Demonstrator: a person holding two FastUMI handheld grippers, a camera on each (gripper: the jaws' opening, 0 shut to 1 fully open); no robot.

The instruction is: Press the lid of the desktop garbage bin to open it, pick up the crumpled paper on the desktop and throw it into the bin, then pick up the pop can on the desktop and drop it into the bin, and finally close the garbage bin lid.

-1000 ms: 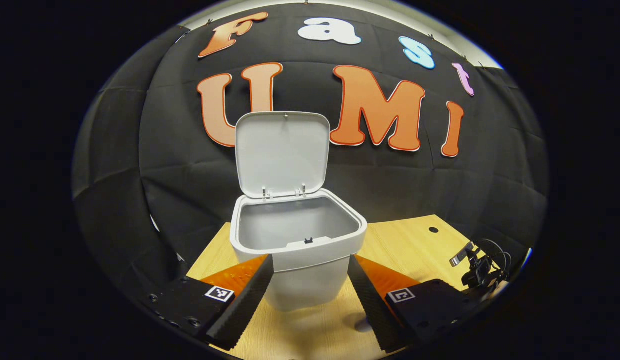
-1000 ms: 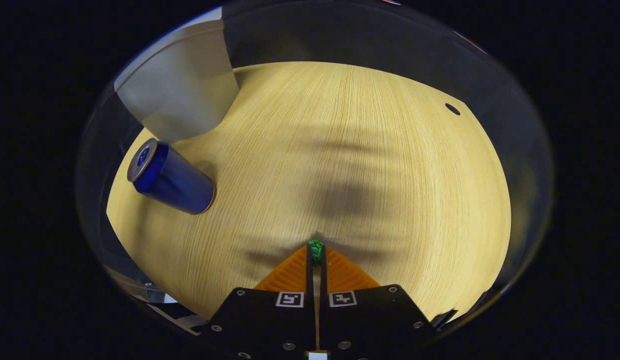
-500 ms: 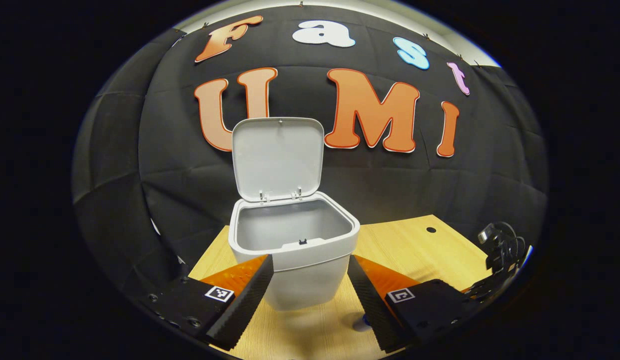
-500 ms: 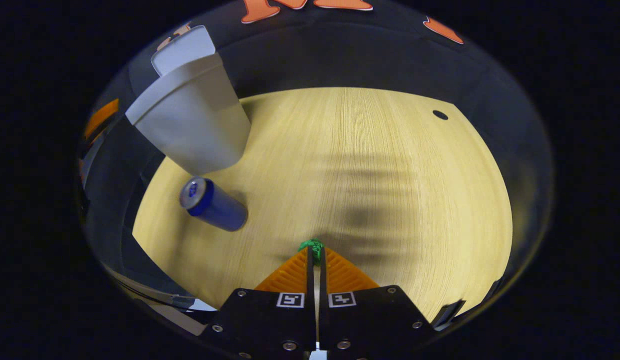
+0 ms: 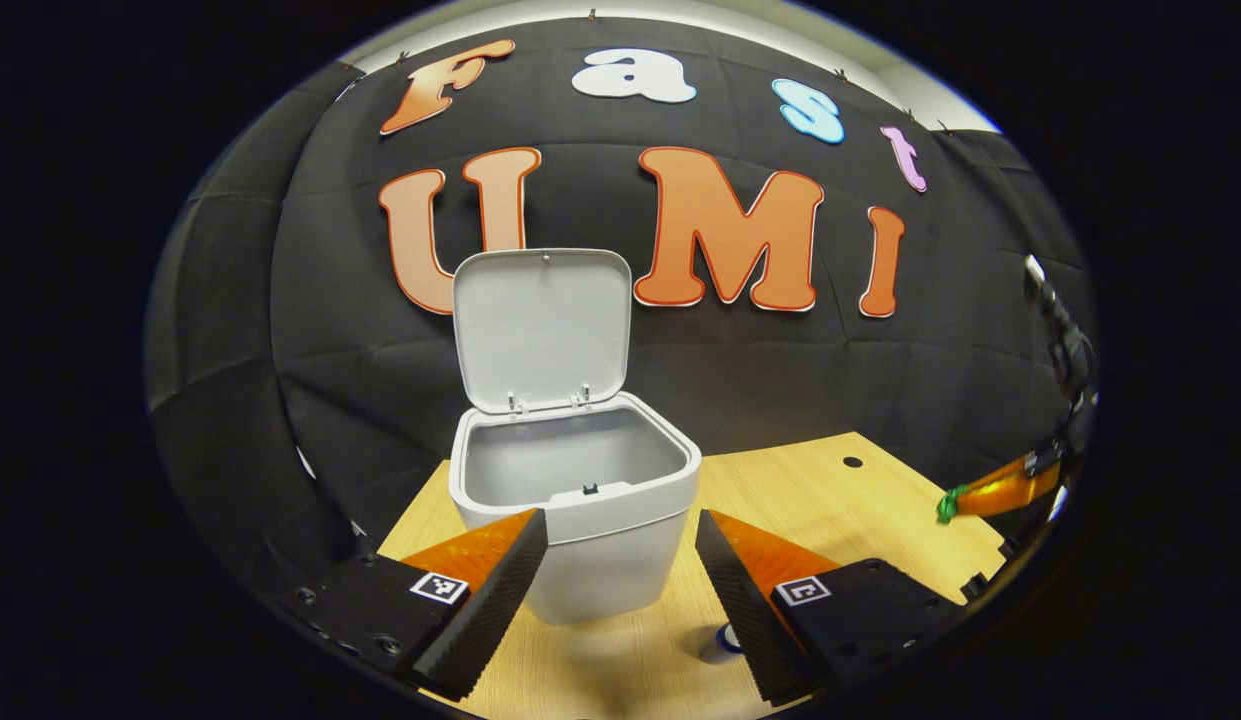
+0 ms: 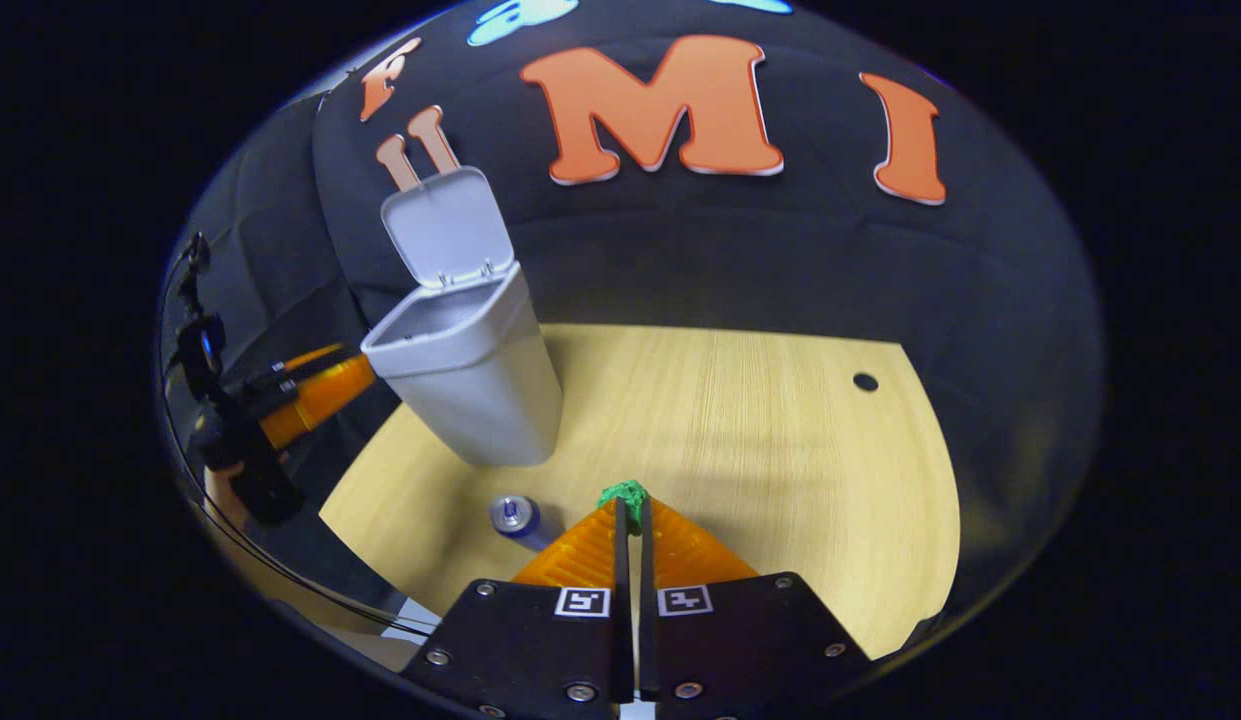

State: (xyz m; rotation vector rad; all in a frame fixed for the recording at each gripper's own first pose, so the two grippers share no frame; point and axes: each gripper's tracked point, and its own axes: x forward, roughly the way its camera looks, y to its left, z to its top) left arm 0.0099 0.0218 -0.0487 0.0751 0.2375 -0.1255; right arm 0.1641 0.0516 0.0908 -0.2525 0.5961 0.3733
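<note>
Carrying the green crumpled paper to the open bin.

Left gripper view: left gripper (image 5: 620,580) spread wide with nothing between the fingers, low before the bin (image 5: 575,500); lid (image 5: 540,330) upright at the bin's back rim, mouth fully exposed; top of the pop can (image 5: 718,643) peeking out just right of the bin's base; right gripper (image 5: 980,497) well to the right of the bin, crumpled paper (image 5: 946,505) at its tip. Right gripper view: right gripper (image 6: 628,515) pinched closed on the crumpled paper (image 6: 622,493); bin (image 6: 467,370) up and left, pop can (image 6: 515,516) on the desk (image 6: 760,470) in front of the bin. Best to travel left above the bin's rim, stay forward of the raised lid, release only once centred over the mouth.
</note>
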